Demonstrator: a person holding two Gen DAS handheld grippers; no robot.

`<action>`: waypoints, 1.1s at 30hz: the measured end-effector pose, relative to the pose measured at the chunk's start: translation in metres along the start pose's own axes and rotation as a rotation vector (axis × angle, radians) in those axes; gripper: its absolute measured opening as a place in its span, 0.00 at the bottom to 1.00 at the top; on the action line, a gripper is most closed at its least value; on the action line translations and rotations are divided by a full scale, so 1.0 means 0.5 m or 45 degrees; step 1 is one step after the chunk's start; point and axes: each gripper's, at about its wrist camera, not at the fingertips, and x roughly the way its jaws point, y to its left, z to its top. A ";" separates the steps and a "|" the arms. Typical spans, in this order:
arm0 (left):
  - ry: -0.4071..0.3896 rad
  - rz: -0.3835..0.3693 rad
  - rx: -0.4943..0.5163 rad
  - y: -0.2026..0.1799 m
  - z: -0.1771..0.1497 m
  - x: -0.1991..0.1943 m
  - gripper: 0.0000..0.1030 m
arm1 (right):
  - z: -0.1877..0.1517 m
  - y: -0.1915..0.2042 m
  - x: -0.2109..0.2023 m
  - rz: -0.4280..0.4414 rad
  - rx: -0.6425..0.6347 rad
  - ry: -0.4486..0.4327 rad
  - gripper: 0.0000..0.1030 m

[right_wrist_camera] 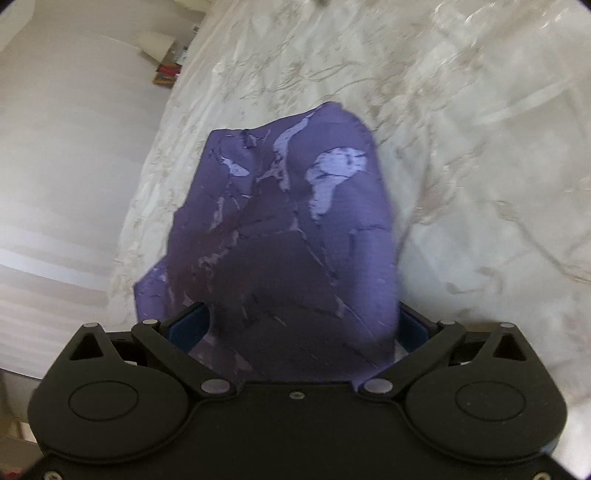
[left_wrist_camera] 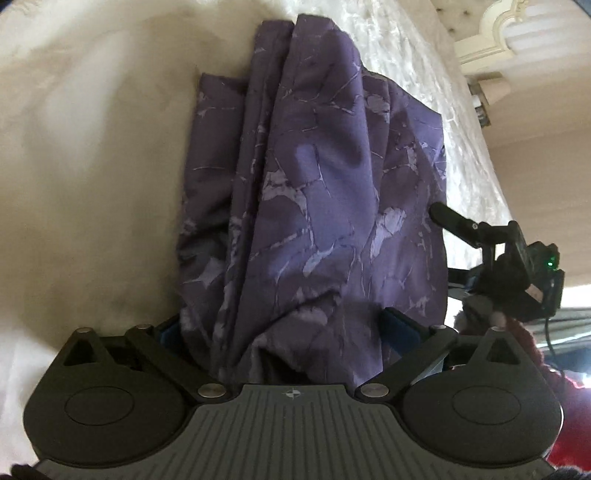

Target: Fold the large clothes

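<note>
A large purple garment (left_wrist_camera: 314, 184) with a pale marbled print lies bunched in long folds on a white bedspread (left_wrist_camera: 92, 166). My left gripper (left_wrist_camera: 284, 326) stands open at its near end, and the cloth runs loosely between the wide-apart blue pads (left_wrist_camera: 399, 325). One finger (left_wrist_camera: 452, 218) of my right gripper reaches to the garment's right edge. In the right wrist view the same garment (right_wrist_camera: 295, 221) rises as a heap between the spread jaws of my right gripper (right_wrist_camera: 301, 326), which is open. The blue pads (right_wrist_camera: 190, 325) stand beside the fabric and do not pinch it.
The embroidered bedspread (right_wrist_camera: 461, 147) stretches out beyond the garment. A white ornate headboard (left_wrist_camera: 491, 33) is at the top right. Small items on a bedside stand (right_wrist_camera: 166, 70) sit past the bed's left edge. A red sleeve (left_wrist_camera: 517, 350) is behind the right gripper.
</note>
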 end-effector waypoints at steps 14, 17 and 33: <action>0.043 -0.152 0.098 -0.168 -0.001 0.107 0.98 | 0.065 -0.009 -0.155 -0.050 -0.139 -0.093 0.51; 0.048 -0.193 0.133 -0.254 0.009 0.178 0.98 | 0.109 -0.047 -0.234 -0.121 -0.186 -0.125 0.51; -0.047 0.082 0.221 -0.487 0.006 0.376 0.98 | 0.213 -0.238 -0.470 -0.753 -0.182 -0.252 0.81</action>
